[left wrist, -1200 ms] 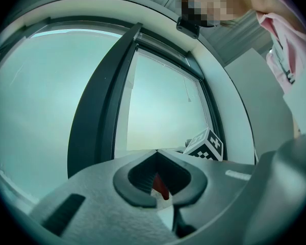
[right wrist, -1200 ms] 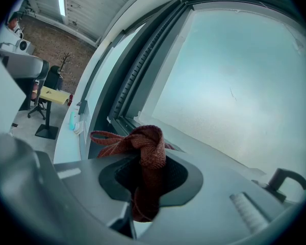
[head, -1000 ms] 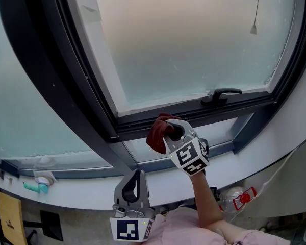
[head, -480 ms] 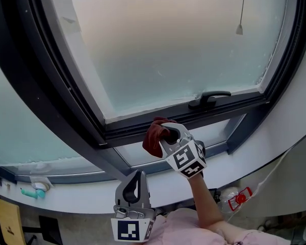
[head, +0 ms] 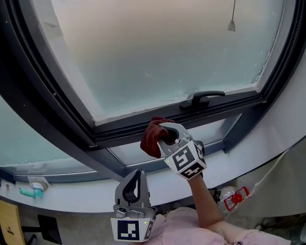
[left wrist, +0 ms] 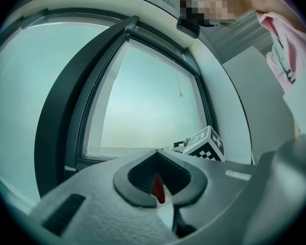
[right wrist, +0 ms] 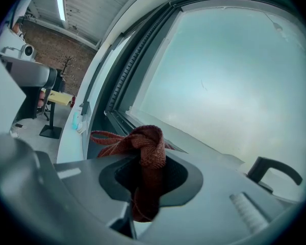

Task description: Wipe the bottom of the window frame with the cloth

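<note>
A dark red cloth [head: 151, 137] is bunched against the dark bottom rail of the window frame [head: 123, 129], left of the black window handle [head: 201, 98]. My right gripper [head: 166, 132] is shut on it. In the right gripper view the cloth [right wrist: 149, 148] sticks up knotted from between the jaws of the right gripper [right wrist: 146, 171], with the bottom rail [right wrist: 123, 117] just beyond. My left gripper [head: 136, 176] hangs lower, below the sill, shut and holding nothing. In the left gripper view the left gripper [left wrist: 158, 173] has its jaws together; a red sliver shows in the gap.
A white sill [head: 86, 194] curves under the window. A teal object [head: 28, 192] lies on it at far left. A blind cord pull [head: 231, 25] hangs before the frosted pane. A red and white item [head: 233, 198] sits below the sill at right. A pink sleeve [head: 194, 228] fills the bottom edge.
The head view has swung, so the window sits further left in frame. The right gripper keeps the cloth on the bottom rail, a little nearer the handle. The left gripper has not moved.
</note>
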A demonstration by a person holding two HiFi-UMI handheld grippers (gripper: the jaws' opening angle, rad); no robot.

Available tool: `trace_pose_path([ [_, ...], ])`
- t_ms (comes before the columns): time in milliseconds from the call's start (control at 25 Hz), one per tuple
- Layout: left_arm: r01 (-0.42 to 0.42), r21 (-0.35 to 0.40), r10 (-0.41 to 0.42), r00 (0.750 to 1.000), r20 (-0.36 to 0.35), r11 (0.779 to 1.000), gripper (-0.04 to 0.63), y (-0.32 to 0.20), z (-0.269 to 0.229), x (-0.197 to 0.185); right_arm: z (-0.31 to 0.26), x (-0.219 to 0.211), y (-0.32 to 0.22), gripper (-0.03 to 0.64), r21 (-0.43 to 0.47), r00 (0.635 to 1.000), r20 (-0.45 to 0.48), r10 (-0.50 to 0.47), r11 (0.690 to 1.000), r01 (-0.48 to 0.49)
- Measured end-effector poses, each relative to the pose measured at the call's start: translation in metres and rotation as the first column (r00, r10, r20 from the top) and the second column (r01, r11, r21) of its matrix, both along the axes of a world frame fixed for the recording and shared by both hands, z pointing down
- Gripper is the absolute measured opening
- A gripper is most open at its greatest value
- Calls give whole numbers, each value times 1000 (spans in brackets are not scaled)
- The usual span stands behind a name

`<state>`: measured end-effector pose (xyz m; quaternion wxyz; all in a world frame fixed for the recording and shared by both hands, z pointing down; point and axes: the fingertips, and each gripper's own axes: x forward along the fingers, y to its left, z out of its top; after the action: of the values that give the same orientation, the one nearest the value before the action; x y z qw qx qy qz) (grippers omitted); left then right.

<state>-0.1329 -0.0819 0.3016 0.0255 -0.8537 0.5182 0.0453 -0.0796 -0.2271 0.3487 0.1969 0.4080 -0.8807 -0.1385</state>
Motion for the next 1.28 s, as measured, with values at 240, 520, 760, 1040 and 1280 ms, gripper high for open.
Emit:
trace_pose_path([
  [240,-6,0,6,1000,-1,1000,-6,-3,0,17,0,16,-2,72,1,1000,3,-4,1000,4],
  [520,-7,-2,7,1000,2,1000,-6,-2,0,35,-1,36,-3,72,5,1000,4,2,1000,-2],
  [760,6,11,-6,1000,7,1000,-6,2,1,49,-1,53,-4,72,20,1000,6,8,1000,-8],
  [1040,55,39,-55,998,-4,998,-6,3,0,53,-1,67,-4,72,29,1000,17,4,1000,-5],
  [1280,55,32,-54,998,-7,998,-6,2,2,63,-1,80,-5,72,28,1000,23,7,1000,-8],
])
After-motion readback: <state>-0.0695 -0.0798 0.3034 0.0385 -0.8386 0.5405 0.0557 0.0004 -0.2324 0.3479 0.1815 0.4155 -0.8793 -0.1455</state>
